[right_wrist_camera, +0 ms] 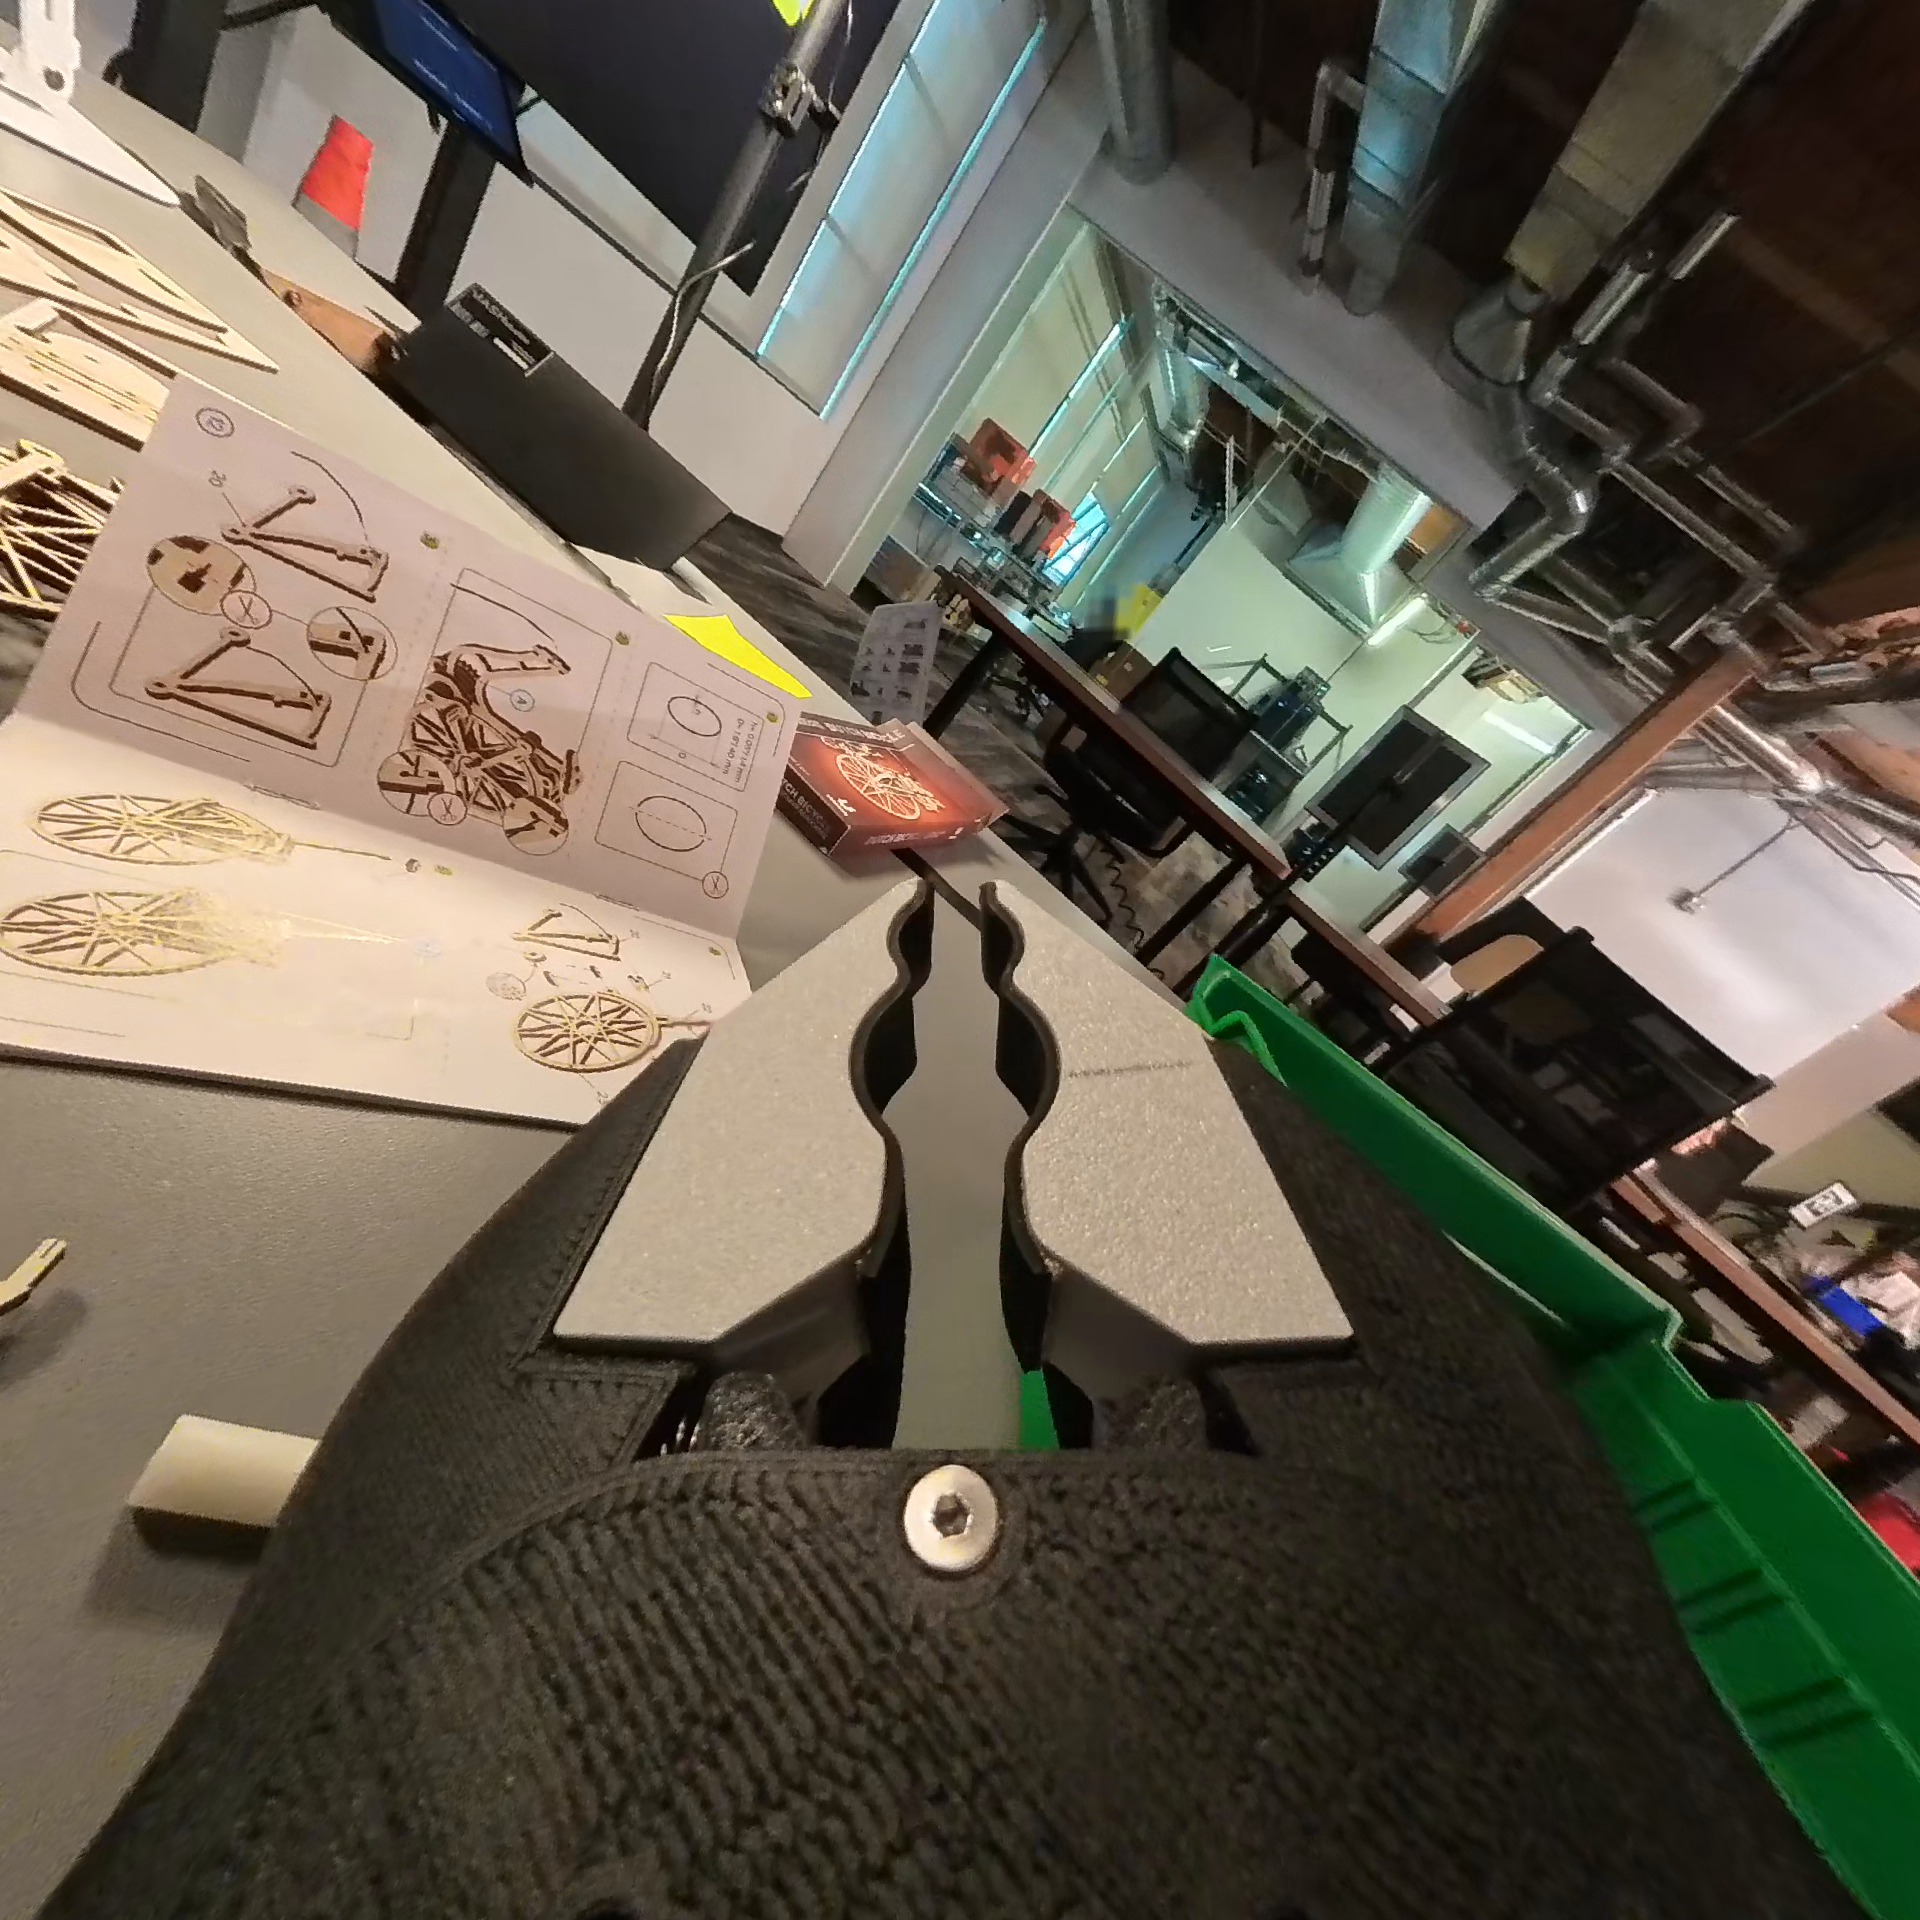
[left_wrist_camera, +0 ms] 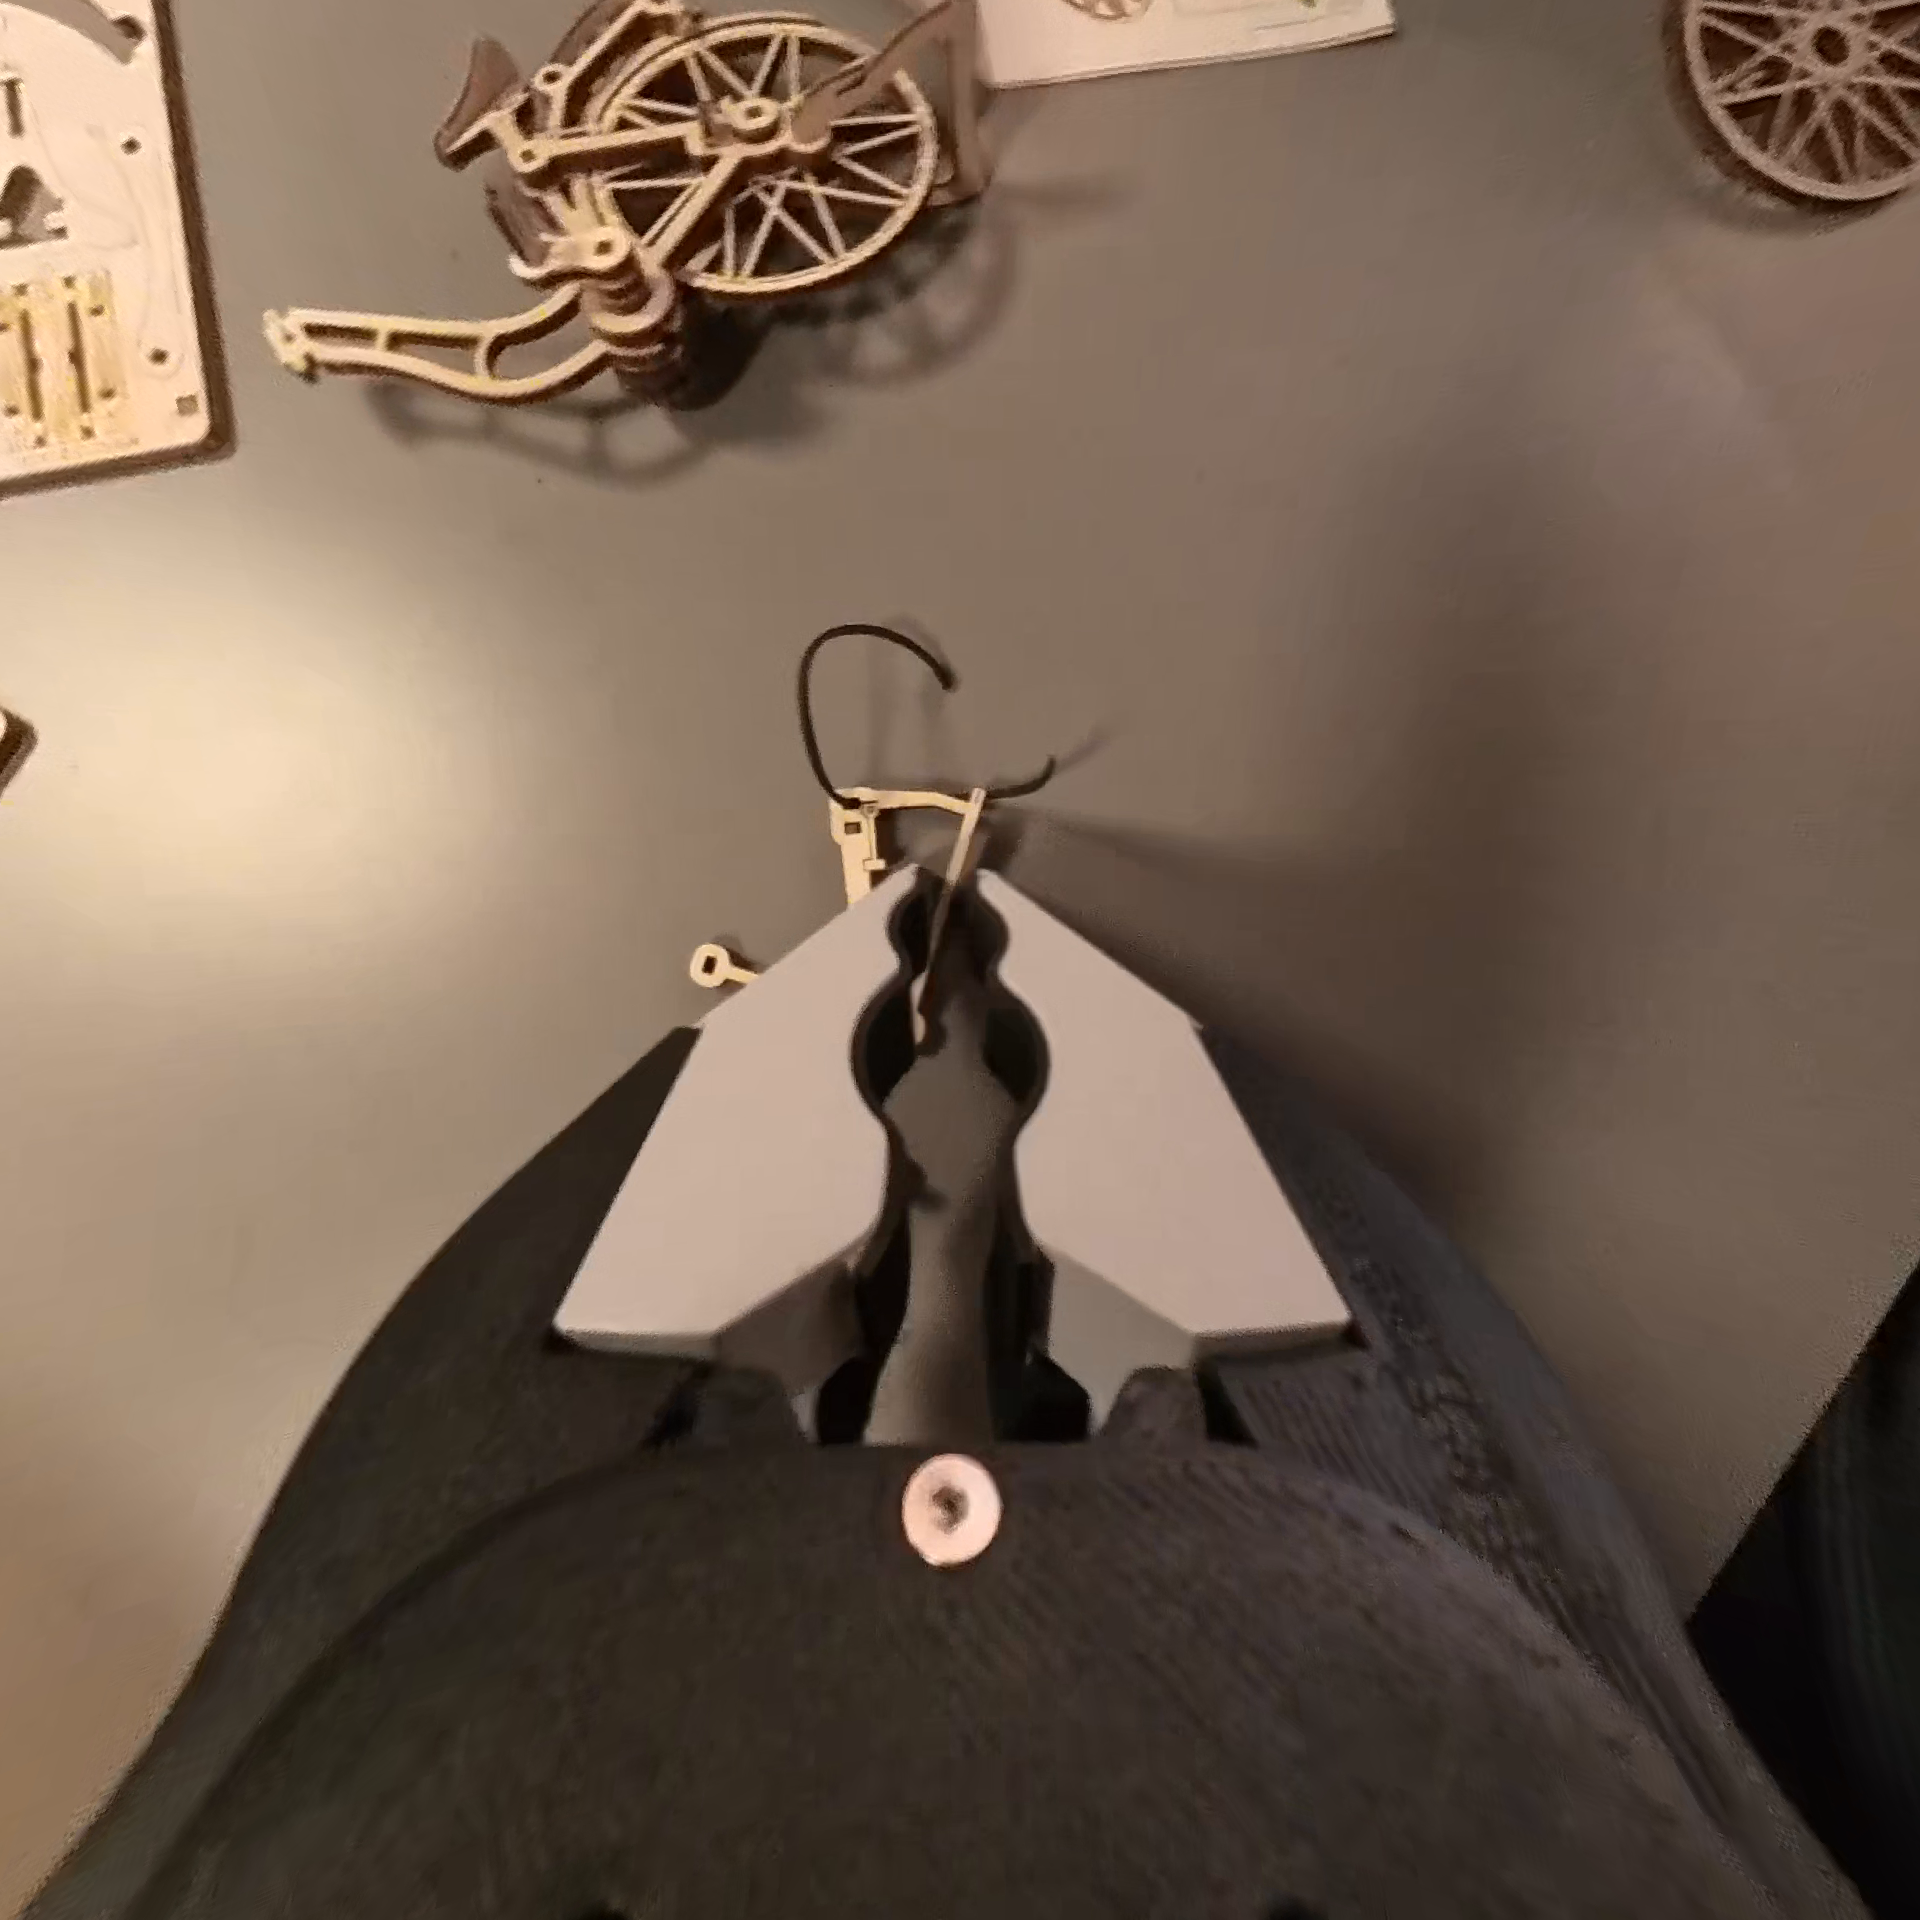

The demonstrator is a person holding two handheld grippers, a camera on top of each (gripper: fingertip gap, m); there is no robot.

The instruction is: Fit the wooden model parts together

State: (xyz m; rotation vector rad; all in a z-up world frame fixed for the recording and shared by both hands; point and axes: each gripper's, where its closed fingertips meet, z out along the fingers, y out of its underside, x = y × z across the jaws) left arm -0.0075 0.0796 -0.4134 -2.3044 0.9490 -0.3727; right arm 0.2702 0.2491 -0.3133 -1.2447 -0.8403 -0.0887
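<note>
My left gripper (left_wrist_camera: 948,883) is shut on a thin pale wooden frame part (left_wrist_camera: 883,831) with a black cord (left_wrist_camera: 831,696) looped from it; it holds the part edge-on just above the grey table. A small wooden pin (left_wrist_camera: 720,966) lies beside the left finger. A part-built wooden bicycle model (left_wrist_camera: 686,187) with a spoked wheel lies at the far centre-left. A loose spoked wheel (left_wrist_camera: 1808,94) lies at the far right. My right gripper (right_wrist_camera: 954,904) is slightly open and empty, tilted above the table's edge, pointing out into the room.
A wooden parts sheet (left_wrist_camera: 94,239) lies at the far left. An open instruction booklet (right_wrist_camera: 364,748), a dark red box (right_wrist_camera: 883,795), a white block (right_wrist_camera: 218,1486) and more parts sheets (right_wrist_camera: 94,312) are on the table. A green bin (right_wrist_camera: 1558,1299) runs along the right. Across from one pair of fingers to the other is roughly 35 cm. The right gripper is farther from the small wooden pin (left_wrist_camera: 720,966), some 35 cm, than the left, some 4 cm. From the right gripper's tips to the loose spoked wheel (left_wrist_camera: 1808,94) is close to 20 cm.
</note>
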